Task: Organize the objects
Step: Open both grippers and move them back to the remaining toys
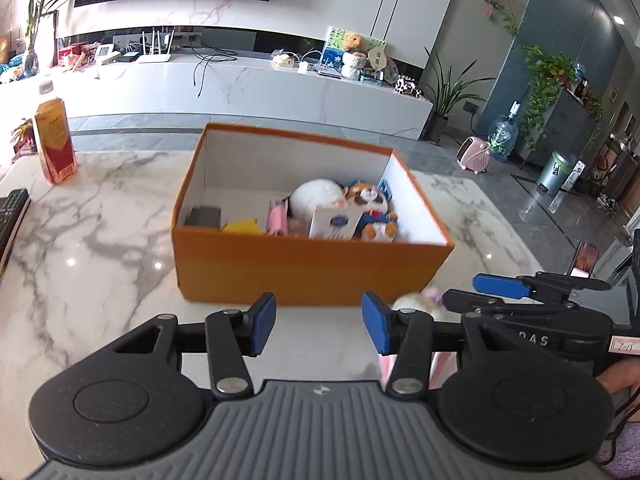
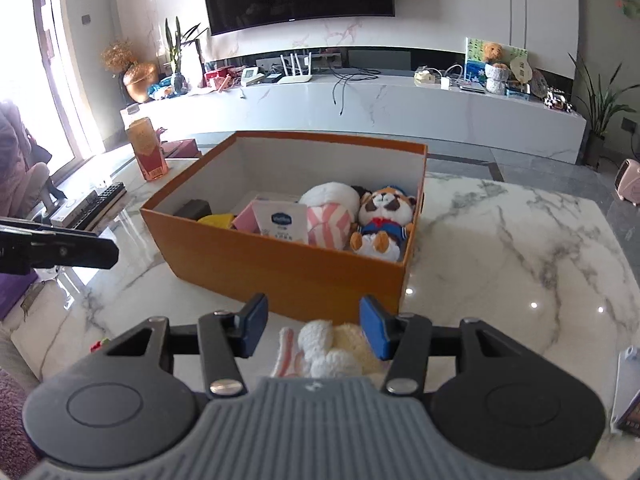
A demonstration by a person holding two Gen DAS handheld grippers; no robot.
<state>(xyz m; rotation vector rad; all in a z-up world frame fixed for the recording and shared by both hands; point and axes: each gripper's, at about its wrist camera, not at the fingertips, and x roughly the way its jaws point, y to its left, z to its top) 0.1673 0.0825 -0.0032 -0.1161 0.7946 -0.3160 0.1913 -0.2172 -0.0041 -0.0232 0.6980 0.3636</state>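
An orange box (image 1: 304, 268) (image 2: 280, 268) stands on the marble table. It holds a white plush (image 1: 316, 196), a fox doll (image 2: 384, 216), a white packet (image 2: 282, 222), a pink striped item (image 2: 328, 220), a yellow item (image 1: 242, 226) and a dark block (image 1: 204, 216). My left gripper (image 1: 319, 328) is open and empty in front of the box. My right gripper (image 2: 314, 330) is open over a white and cream fluffy plush (image 2: 332, 346) that lies on the table between its fingers. That plush shows partly in the left wrist view (image 1: 412, 304), with the right gripper (image 1: 500, 292) beside it.
A bottle of orange drink (image 1: 54, 140) (image 2: 146, 152) stands at the table's far left. A black keyboard (image 1: 10, 220) (image 2: 100, 204) lies at the left edge. A small device (image 2: 630, 392) lies at the right edge. A TV cabinet stands beyond the table.
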